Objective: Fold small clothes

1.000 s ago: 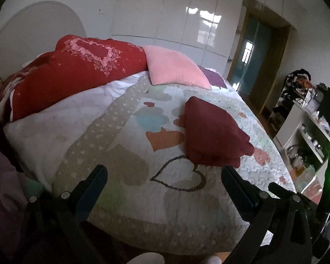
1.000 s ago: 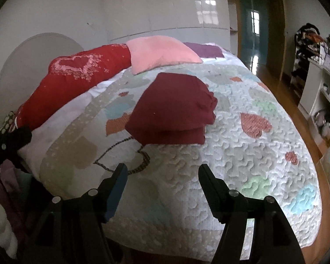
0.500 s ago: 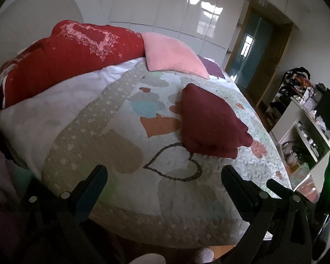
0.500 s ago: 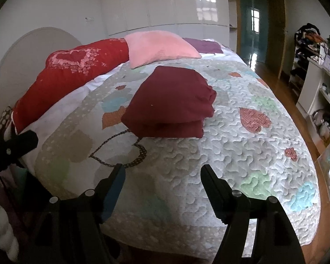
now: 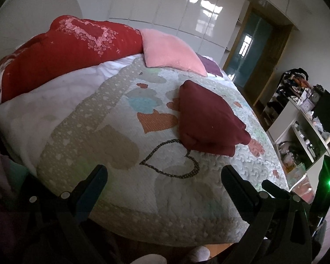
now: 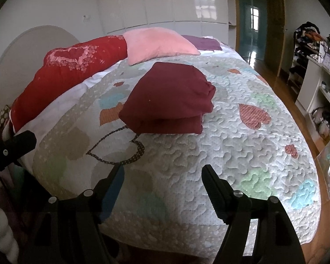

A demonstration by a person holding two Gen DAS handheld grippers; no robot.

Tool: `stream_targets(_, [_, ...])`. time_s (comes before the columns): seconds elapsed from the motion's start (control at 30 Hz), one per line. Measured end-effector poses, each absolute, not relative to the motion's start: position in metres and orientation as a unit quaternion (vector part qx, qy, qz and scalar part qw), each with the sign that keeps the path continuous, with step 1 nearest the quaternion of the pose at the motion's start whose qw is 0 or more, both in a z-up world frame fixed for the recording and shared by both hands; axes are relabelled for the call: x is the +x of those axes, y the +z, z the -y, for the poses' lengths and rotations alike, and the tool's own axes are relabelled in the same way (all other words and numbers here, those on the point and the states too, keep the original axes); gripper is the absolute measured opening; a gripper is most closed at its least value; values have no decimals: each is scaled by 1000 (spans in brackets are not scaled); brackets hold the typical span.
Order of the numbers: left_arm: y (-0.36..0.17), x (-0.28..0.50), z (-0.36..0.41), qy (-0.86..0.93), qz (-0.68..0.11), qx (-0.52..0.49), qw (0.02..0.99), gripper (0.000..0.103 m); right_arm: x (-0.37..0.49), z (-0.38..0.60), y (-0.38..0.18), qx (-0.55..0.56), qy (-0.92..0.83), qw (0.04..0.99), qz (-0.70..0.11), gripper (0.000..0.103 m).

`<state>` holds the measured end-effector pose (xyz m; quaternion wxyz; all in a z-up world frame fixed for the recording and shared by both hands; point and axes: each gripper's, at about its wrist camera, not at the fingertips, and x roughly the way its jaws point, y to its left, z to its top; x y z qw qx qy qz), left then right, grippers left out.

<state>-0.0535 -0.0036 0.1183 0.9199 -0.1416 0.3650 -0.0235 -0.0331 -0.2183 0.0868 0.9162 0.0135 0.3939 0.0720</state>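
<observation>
The folded maroon garment (image 6: 168, 96) is seen at twelve o'clock of the right gripper (image 6: 161, 176), nearer it than the left gripper (image 5: 164, 176); both pairs of jaws are held released, empty.

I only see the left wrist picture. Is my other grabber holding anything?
Observer: No. The right gripper is open and empty, hovering over the near edge of the quilt.
Operator: Is the dark red thing folded nicely?
Observer: The right wrist view faces its front edge. The dark red garment lies in two thick stacked layers, with their edges roughly even.
Operator: Are there more clothes on the right side of the bed?
Observer: None show there. I see only quilt patches, such as a red dotted heart beside the garment.
</observation>
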Motion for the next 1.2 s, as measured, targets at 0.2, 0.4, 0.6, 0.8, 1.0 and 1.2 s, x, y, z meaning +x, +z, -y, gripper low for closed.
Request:
stream_targets(0.2, [114,-51,5,-24,-372,-141,917,103,-32,219,83,8,67,914,-399,78])
stream_targets(0.4, [110,-51,6,-22,-377,-142,915,103,-30,224,79,11,53,913,-405,79])
stream_targets(0.6, [110,-51,6,-23,-378,-142,915,103,-29,227,76,15,49,910,-412,79])
stream_targets(0.8, [109,-51,7,-21,-378,-140,915,103,-30,226,75,11,52,909,-412,79])
stream_targets(1.0, [105,-50,8,-10,-381,-127,916,103,-29,227,73,15,50,908,-415,80])
stream_targets(1.2, [103,-49,8,-10,-384,-126,915,103,-28,228,71,14,51,907,-418,80])
